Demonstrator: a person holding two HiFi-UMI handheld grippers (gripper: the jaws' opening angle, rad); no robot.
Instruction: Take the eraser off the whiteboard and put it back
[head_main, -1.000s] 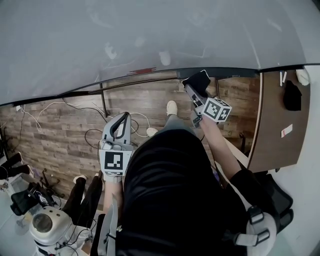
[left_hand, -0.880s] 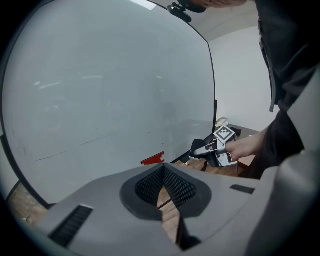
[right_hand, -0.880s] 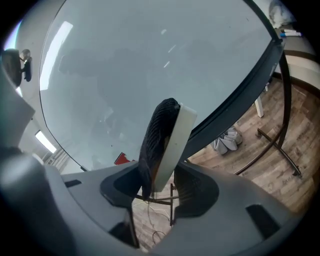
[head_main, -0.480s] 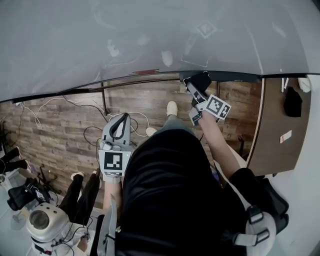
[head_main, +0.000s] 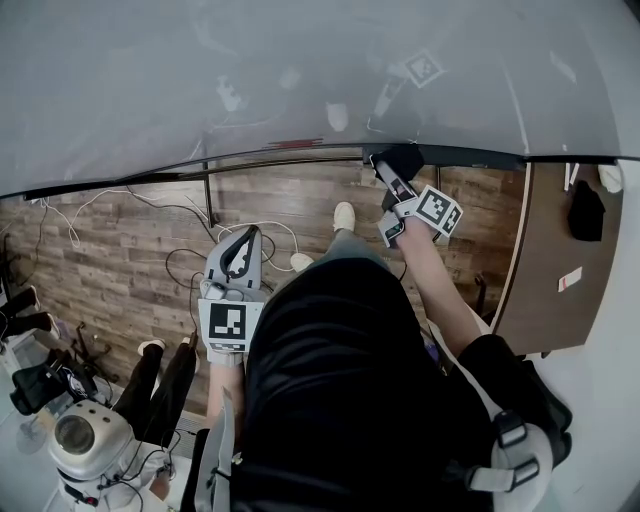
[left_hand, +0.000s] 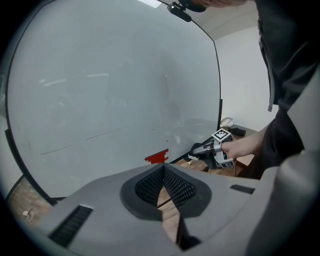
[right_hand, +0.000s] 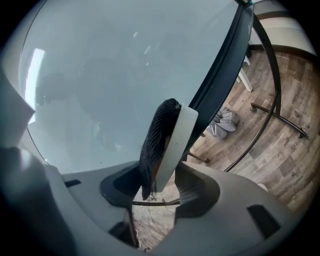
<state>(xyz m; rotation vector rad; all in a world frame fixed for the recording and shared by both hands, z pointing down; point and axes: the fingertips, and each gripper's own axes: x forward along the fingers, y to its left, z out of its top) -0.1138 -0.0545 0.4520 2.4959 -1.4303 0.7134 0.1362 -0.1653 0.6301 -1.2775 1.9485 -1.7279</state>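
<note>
The eraser (right_hand: 167, 142) is gripped on edge between the right gripper's (head_main: 392, 178) fingers near the whiteboard's (head_main: 300, 80) lower edge (dark felt facing the board); the left gripper's (head_main: 240, 258) fingers are pressed together, empty.

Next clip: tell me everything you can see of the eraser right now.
The eraser is a slim block seen edge-on: a dark ribbed felt pad on its left face, a pale, plastic-looking backing on its right. It stands nearly upright, leaning slightly right, clamped in the right gripper, close to the whiteboard's lower edge. Whether the felt touches the board cannot be told.
</note>
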